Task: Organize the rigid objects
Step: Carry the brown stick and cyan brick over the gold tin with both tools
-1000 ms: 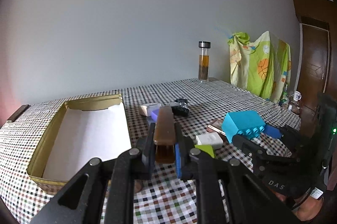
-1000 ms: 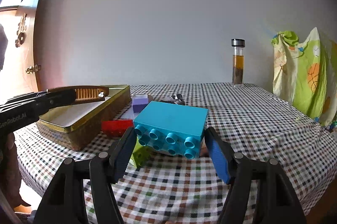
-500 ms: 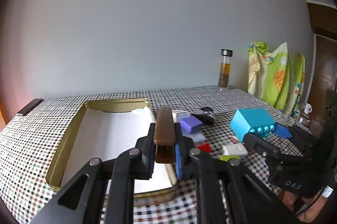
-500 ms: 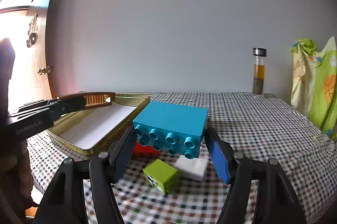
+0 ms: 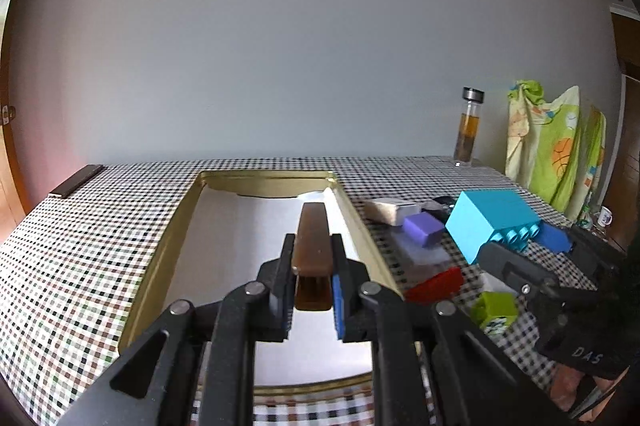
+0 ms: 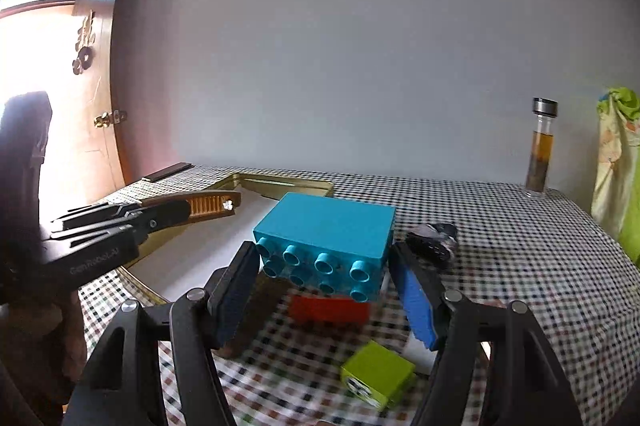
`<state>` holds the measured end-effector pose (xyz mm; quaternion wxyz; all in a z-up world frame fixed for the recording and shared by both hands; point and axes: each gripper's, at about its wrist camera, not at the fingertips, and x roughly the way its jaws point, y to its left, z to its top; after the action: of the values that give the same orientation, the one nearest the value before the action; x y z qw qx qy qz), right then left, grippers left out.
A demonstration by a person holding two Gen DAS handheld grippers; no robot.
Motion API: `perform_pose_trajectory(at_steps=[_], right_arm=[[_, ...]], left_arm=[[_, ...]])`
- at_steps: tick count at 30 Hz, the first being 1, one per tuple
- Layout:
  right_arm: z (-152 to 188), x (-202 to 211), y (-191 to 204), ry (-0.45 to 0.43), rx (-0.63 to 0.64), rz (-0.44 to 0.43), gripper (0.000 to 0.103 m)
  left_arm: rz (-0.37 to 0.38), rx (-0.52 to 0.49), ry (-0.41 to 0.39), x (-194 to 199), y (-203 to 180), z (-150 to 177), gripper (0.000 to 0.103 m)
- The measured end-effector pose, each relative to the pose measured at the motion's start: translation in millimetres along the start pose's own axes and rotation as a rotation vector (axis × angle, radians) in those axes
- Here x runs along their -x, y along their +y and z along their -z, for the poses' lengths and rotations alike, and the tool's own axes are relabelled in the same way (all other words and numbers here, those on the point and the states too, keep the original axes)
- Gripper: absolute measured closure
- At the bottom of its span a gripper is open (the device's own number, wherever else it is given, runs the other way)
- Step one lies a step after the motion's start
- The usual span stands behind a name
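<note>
My left gripper (image 5: pixel 313 282) is shut on a brown comb (image 5: pixel 313 246), held above the white floor of a gold tin tray (image 5: pixel 168 238). In the right wrist view that comb (image 6: pixel 208 204) sticks out over the tray (image 6: pixel 296 184) from the left gripper (image 6: pixel 120 226). My right gripper (image 6: pixel 326 278) is shut on a large turquoise studded brick (image 6: pixel 332 230), lifted above the checked table just right of the tray. The same brick (image 5: pixel 490 222) shows at the right of the left wrist view.
Loose on the cloth lie a red brick (image 6: pixel 328 308), a lime green block (image 6: pixel 378 374), a purple block (image 5: pixel 424 229), a white piece (image 5: pixel 386 210) and a dark toy car (image 6: pixel 434 242). A glass bottle (image 6: pixel 540 150) stands far right. A dark flat bar (image 5: pixel 76 180) lies far left.
Both grippers have moved left with their loads: the comb now hangs over the tray's inside, and the turquoise brick has risen and come nearer the tray's right edge.
</note>
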<state>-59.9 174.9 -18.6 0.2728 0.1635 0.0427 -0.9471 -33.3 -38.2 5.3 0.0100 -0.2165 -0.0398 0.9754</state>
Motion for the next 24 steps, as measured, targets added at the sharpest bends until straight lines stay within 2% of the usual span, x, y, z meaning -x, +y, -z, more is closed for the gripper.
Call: perform_pose_trajectory(at_steps=[24], right_arm=[[-31, -86, 40, 0.091, 0.091, -0.091, 0.034]], left_arm=[[-0.076, 0.049, 0.069, -37, 48, -2, 0.090]])
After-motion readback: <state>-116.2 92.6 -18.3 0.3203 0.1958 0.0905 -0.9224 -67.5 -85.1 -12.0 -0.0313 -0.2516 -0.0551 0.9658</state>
